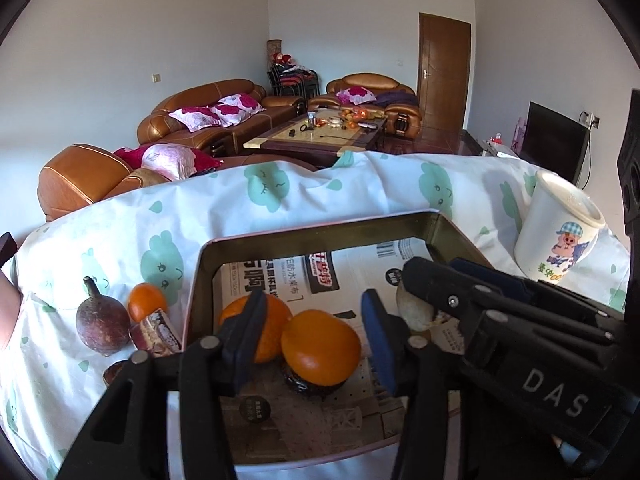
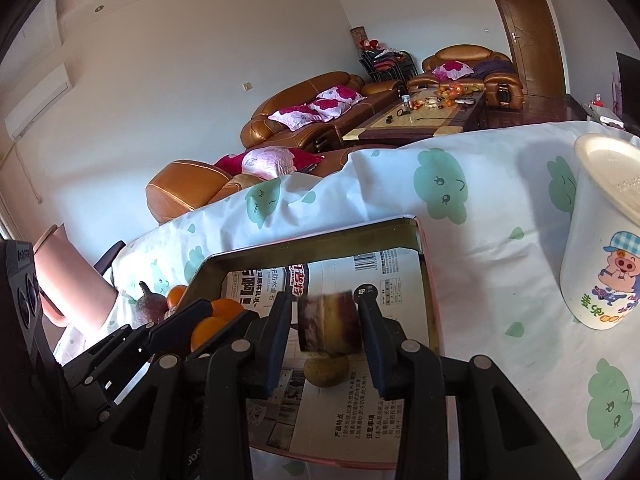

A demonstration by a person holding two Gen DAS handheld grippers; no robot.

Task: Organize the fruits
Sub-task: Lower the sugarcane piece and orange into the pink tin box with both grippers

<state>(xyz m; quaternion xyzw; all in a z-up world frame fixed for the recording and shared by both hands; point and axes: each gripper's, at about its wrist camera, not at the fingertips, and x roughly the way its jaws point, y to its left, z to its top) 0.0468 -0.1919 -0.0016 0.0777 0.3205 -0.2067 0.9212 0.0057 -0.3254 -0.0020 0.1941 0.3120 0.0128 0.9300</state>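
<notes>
A metal tin box (image 1: 256, 240) lined with printed paper sits on the cloud-print cloth. Two oranges (image 1: 320, 346) lie in its left part, the front one resting on a dark fruit. My left gripper (image 1: 314, 338) is open around the front orange, not touching it. My right gripper (image 2: 328, 328) hangs over the box (image 2: 424, 280), with a purple-and-yellow cut piece (image 2: 330, 326) blurred between its open fingers, above a pale round fruit (image 2: 326, 370). The right gripper also shows in the left wrist view (image 1: 440, 280). Outside the box, left, lie a purple fruit (image 1: 102, 320), an orange (image 1: 146, 302) and a cut purple piece (image 1: 156, 330).
A white cartoon-pig cup (image 1: 560, 232) stands on the cloth to the right of the box, also in the right wrist view (image 2: 604, 240). A person's arm (image 2: 76, 292) is at the left edge. Sofas and a coffee table (image 1: 320, 132) are beyond the table.
</notes>
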